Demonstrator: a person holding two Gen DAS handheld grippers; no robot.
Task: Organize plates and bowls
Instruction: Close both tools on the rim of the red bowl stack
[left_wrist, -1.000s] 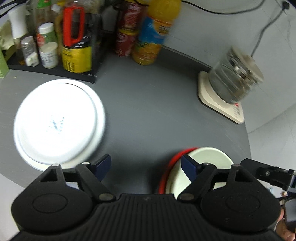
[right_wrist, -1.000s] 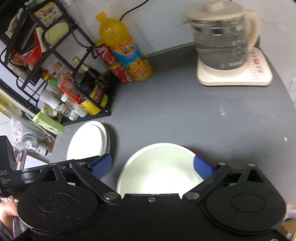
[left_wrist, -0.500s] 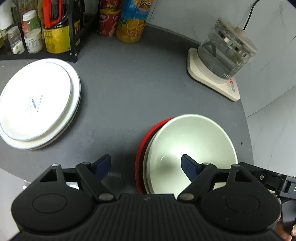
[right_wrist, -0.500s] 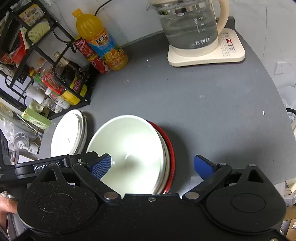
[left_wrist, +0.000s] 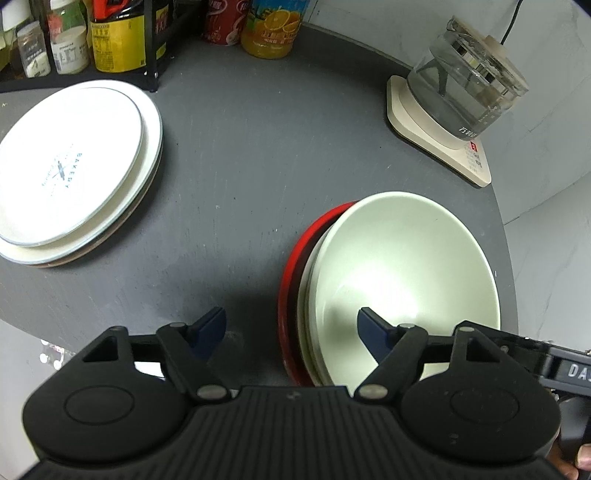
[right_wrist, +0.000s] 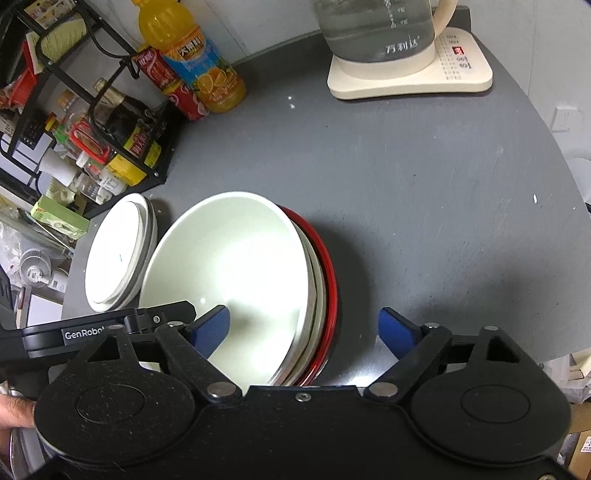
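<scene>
On the red plate (left_wrist: 291, 266), nested pale bowls (left_wrist: 402, 258) sit empty

The middle of the grey worktop (left_wrist: 240, 155) is bare, a wide lane between the plate stack (left_wrist: 74, 162) on the left and the bowl stack (left_wrist: 402, 266) near the front edge. Behind, the way is closed by a black rack (right_wrist: 122, 122) of jars, 2 red cans (right_wrist: 173, 85) and an orange juice bottle (right_wrist: 195, 59). At the back right stands a glass kettle (left_wrist: 465, 85) on its cream base. To the right of the bowl stack, bare worktop runs to the round edge.
</scene>
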